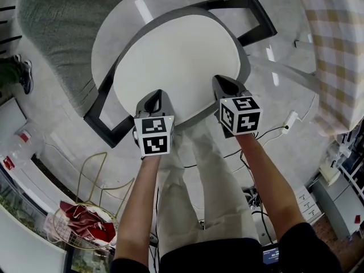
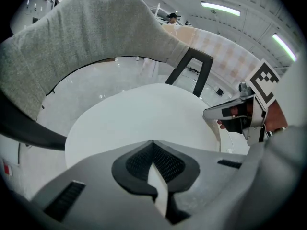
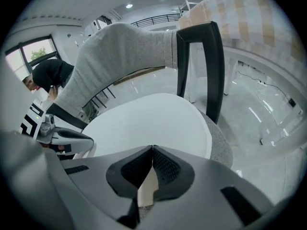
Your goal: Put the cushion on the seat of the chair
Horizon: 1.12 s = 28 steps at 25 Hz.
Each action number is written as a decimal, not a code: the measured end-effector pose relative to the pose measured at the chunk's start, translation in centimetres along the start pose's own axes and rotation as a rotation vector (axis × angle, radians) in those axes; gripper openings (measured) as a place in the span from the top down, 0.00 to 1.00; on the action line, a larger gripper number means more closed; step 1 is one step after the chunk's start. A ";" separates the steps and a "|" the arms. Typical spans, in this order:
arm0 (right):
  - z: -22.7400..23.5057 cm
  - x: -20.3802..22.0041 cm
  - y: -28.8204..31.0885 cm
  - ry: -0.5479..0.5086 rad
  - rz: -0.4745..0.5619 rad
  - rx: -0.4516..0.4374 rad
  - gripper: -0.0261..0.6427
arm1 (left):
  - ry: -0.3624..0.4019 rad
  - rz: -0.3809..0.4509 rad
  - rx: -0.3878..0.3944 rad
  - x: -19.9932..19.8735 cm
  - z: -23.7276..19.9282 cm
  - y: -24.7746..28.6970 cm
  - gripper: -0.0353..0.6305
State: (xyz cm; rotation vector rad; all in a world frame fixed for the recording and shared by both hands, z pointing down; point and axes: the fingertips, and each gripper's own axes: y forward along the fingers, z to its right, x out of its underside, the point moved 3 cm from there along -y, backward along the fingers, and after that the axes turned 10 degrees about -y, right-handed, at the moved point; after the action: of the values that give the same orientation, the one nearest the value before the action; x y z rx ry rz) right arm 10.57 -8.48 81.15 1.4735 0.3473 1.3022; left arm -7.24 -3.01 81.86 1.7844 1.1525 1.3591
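A round white cushion [image 1: 176,61] lies over the seat of a chair, whose grey seat rim [image 1: 246,61] shows at the cushion's right side. The chair has a grey fabric backrest [image 1: 57,21] and a black frame [image 1: 253,16]. My left gripper [image 1: 156,95] is shut on the cushion's near edge, and a white sliver of cushion [image 2: 158,186] shows pinched between its pads. My right gripper [image 1: 222,82] is shut on the same near edge further right, with a strip of cushion [image 3: 146,188] between its pads. Each gripper view shows the other gripper beside the cushion.
A checked cloth [image 1: 335,50] hangs at the upper right. A wire basket with red fabric [image 1: 85,223] stands on the floor at lower left. Cables and a plug [image 1: 290,120] lie on the glossy floor at right. A person [image 3: 48,78] bends over in the distance.
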 end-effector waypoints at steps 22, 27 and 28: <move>-4.6 -4.6 -9.5 -0.044 0.026 -0.041 0.93 | 0.061 0.057 0.047 -4.5 3.8 -10.4 0.94; -5.8 -6.8 -12.9 -0.058 0.060 -0.047 0.93 | 0.065 0.091 0.067 -6.2 5.4 -14.5 0.94; -5.9 -7.5 -13.6 -0.065 0.069 -0.046 0.93 | 0.064 0.103 0.072 -6.6 5.7 -15.2 0.94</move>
State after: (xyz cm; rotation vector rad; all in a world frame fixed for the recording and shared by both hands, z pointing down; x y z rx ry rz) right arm 8.54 -6.21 64.87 1.4964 0.2237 1.3049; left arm -6.52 -2.15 64.34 1.8863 1.1708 1.4608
